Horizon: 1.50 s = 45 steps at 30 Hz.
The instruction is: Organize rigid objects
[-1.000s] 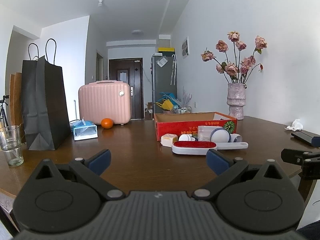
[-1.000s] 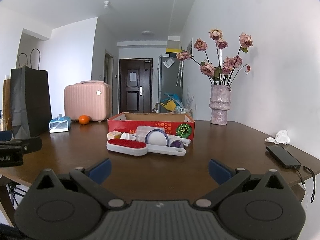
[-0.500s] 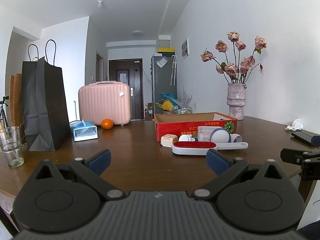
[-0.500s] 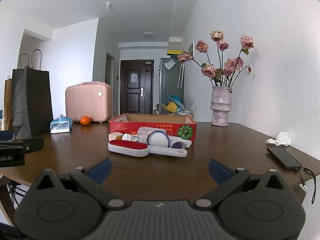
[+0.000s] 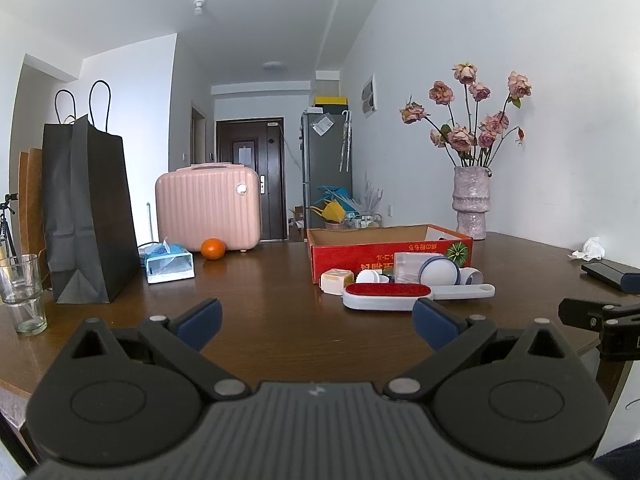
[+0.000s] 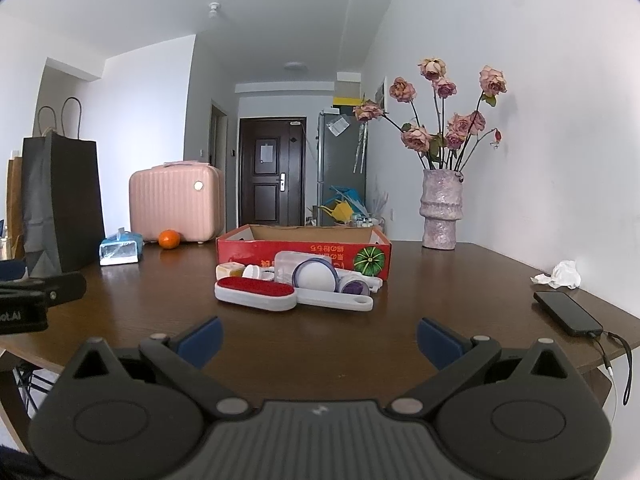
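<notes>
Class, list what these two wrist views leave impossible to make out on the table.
- Inside of the red box: both views, front wall hides the floor.
- Small items behind the lint brush: overlapped, too small to identify.
- Box lettering: too small to read.
- Table near edge: gripper bodies cover it.

Our left gripper (image 5: 316, 318) and right gripper (image 6: 318, 336) look the same: black plastic, two big round discs, silver screws, a ribbed middle part low in the frame, and blue finger pads (image 6: 200, 340).
</notes>
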Available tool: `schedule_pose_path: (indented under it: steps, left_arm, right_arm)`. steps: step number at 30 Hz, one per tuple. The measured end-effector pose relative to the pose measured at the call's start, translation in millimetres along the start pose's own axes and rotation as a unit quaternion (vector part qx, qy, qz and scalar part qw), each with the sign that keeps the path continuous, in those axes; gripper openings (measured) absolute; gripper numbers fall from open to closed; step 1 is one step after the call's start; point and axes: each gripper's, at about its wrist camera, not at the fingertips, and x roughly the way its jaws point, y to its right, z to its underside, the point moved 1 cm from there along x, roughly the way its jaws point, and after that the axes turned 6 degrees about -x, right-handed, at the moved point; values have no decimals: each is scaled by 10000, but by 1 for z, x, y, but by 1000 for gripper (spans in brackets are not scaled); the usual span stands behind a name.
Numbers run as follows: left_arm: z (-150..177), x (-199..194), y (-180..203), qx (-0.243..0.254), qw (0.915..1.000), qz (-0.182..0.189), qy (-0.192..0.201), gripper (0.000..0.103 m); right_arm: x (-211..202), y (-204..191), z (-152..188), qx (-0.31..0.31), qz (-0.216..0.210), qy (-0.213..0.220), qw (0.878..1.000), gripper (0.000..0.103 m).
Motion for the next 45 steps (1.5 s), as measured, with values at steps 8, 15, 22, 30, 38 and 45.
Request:
schedule_pose_path:
  steps: [8, 15, 22, 30, 38, 45]
  left_arm:
    - [1, 1, 0, 12, 10000, 14, 1, 103]
    - [1, 0, 0, 10, 10000, 12, 0, 103]
    - [1, 0, 0, 10, 10000, 10, 0, 103]
    - [1, 1, 0, 14, 10000, 26, 2, 103]
    - [1, 51, 0, 127, 9997, -163, -116, 103]
    - [-10, 122, 10, 141, 9968, 165, -772, 103]
  right_arm:
    - [-1, 0, 0, 12, 0, 43, 10000, 103]
    - [-2, 0, 0, 6, -12, 43, 10000, 103]
    - [-2, -1, 0, 6, -5, 33, 10000, 103]
    - [-1, -1, 0, 3, -10, 32, 10000, 103]
    - [34, 24, 0, 62, 347, 13, 9994, 103]
    - [91, 54, -9, 489, 122, -467, 9976, 103]
